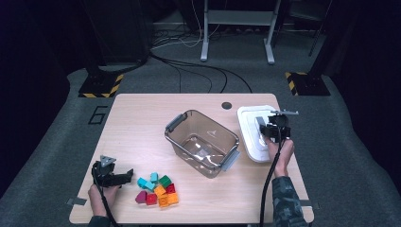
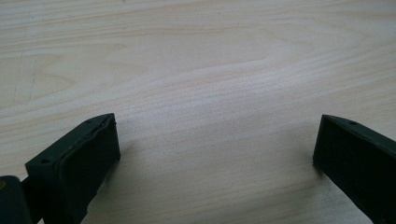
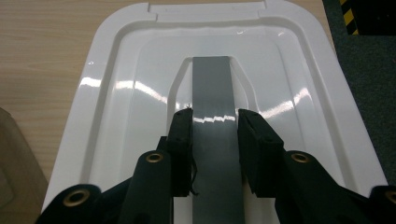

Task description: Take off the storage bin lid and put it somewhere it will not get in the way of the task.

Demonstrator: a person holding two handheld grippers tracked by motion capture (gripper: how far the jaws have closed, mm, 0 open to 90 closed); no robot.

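Left tool (image 1: 126, 176) low at the near left of the table (image 1: 137, 118), gripped from behind in the left hand (image 1: 100, 193), pointing to the right in the high view. Jaws wide apart in the left gripper view, nothing between them, bare table wood under the tips. Cable trailing back along the left forearm. Right tool (image 3: 215, 140) out at the far right, held up by the right hand (image 1: 281, 152) on an outstretched, sleeved forearm, pointing away from the person. Jaws drawn in and clamped on the grey handle strip (image 3: 212, 88), one pad against each edge. Black cable hanging back beside the right wrist.
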